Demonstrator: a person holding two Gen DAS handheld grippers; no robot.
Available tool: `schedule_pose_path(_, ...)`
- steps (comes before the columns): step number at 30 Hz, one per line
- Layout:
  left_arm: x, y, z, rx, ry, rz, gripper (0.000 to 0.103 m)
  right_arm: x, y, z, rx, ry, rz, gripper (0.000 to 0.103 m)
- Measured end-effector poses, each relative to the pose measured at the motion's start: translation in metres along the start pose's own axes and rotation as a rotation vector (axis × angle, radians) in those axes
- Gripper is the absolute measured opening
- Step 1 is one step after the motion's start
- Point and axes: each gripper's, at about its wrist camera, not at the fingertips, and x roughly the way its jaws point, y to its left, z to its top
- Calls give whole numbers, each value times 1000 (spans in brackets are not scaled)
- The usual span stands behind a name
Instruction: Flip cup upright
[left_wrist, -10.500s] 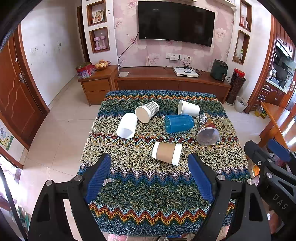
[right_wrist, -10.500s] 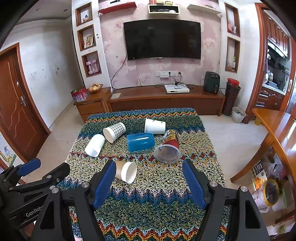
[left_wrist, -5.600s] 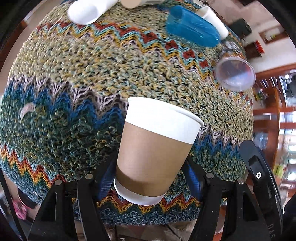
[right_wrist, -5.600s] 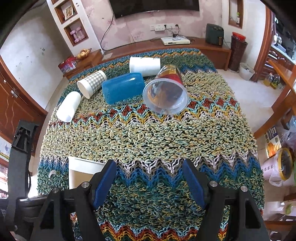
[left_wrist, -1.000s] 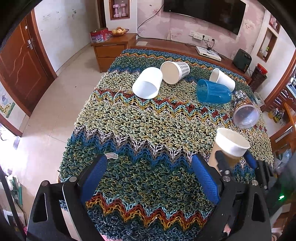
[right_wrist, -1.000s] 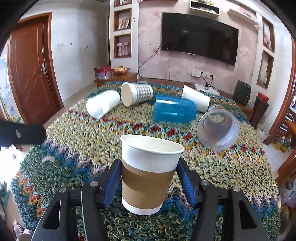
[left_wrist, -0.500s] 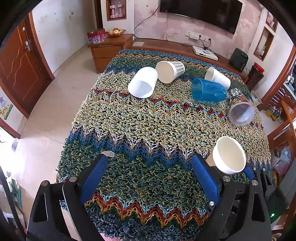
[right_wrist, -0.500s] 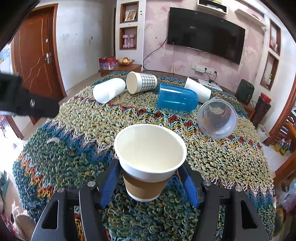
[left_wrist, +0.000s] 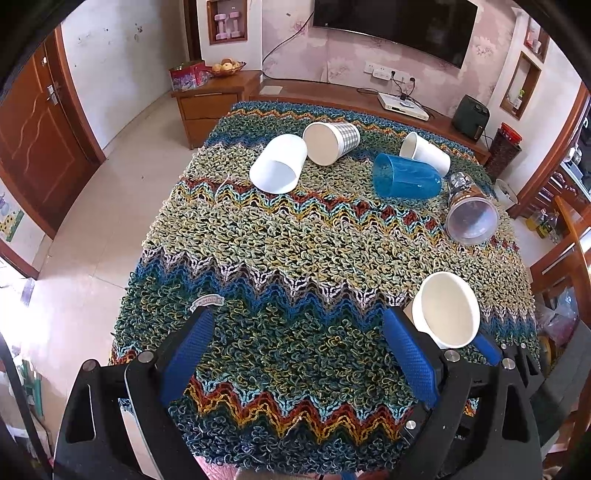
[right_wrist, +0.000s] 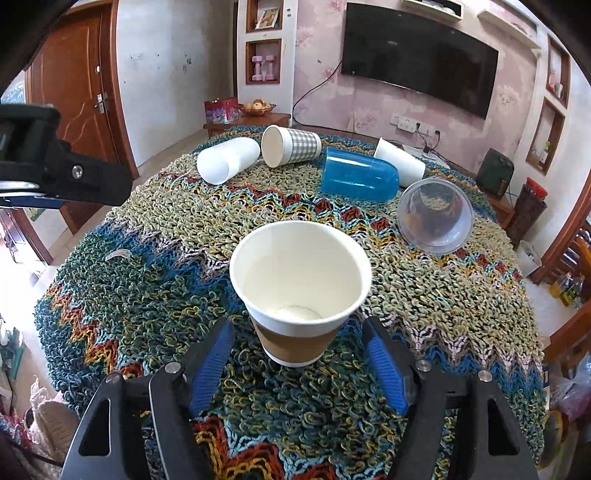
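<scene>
Left wrist: left tongs (left_wrist: 295, 354) apart, hiding paper cup (left_wrist: 446, 309) base | right tongs (right_wrist: 299, 354) apart, cup upright.

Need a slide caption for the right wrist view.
Brown-sleeved paper cup upright on knitted cloth, between open right gripper fingers.

Bright daylight, sharp focus; glare blown out at left edge; fisheye bending, black corners.
</scene>
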Motion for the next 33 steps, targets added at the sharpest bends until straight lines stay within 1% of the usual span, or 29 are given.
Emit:
schedule_pose_path(8, -13, -3, -4, 8, -23, -11, 94, -29, -4, 1, 19, -48, -9, 73)
schedule_pose_path(16, -29, -4, -7, 12, -53, -16, 94, -59, -11, 11, 68, -74, 16, 73)
schedule_pose_path(19, -38, -5, -7, 18, -67, -17, 94, -71, -15, 16, 89, -76, 1, 73)
schedule_pose_path(26, -55, -8, -3, 31, -101, -24, 94, -93, -20, 33, 93, -94, -40, 73)
schedule_pose_path(28, -60, -9, 0, 37, -114, -22, 94, -96, -24, 39, 103, -89, -44, 73)
schedule_pose_path(31, -67, -10, 3, 38, -121, -29, 94, -103, -33, 51, 165, -65, -22, 73)
schedule_pose_path(33, -72, -10, 7, 36, -126, -38, 94, -108, -38, 59, 192, -53, -40, 73)
